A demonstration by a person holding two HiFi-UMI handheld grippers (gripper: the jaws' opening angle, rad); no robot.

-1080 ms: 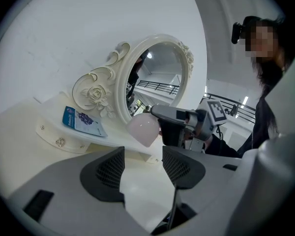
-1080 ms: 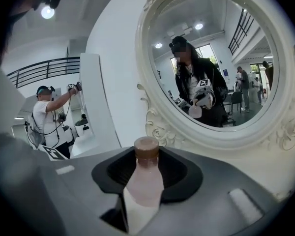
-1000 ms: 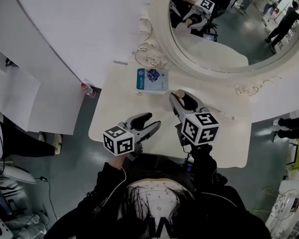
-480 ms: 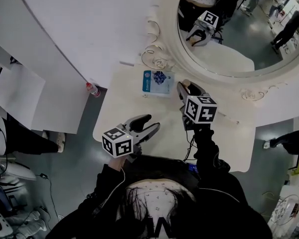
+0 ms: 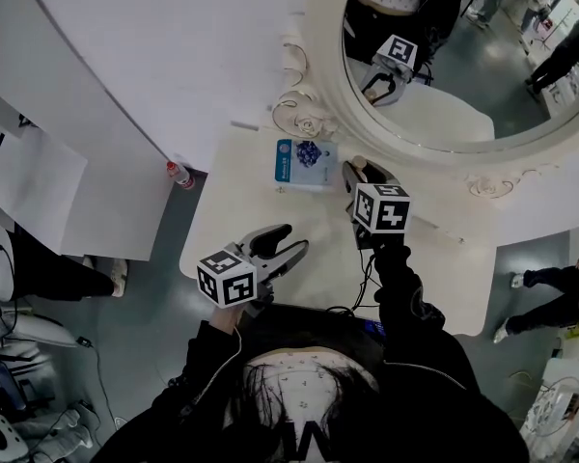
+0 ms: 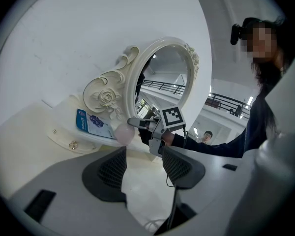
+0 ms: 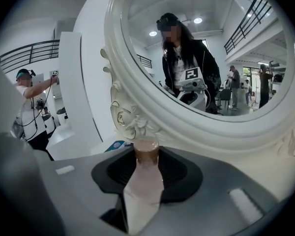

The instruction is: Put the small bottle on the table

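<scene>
My right gripper (image 5: pixel 365 172) is shut on the small bottle (image 5: pixel 358 165), a pale pink bottle with a brown cap. In the right gripper view the bottle (image 7: pixel 145 178) lies between the dark pads (image 7: pixel 179 173), cap pointing at the mirror frame. It hangs over the back of the white dressing table (image 5: pixel 236 210), just right of a blue and white packet (image 5: pixel 303 160). From the left gripper view the bottle (image 6: pixel 123 132) shows at the tip of the right gripper (image 6: pixel 137 126). My left gripper (image 5: pixel 288 239) stands open and empty over the table's front left.
A big oval mirror (image 5: pixel 444 56) in a carved white frame (image 5: pixel 304 119) rises behind the table. A red-capped bottle (image 5: pixel 177 174) lies on the floor at the left. A cable (image 5: pixel 362 283) runs over the table's front. People stand in the background.
My right gripper has gone forward toward the mirror and sunk lower with the bottle in it. The left gripper has hardly moved.
</scene>
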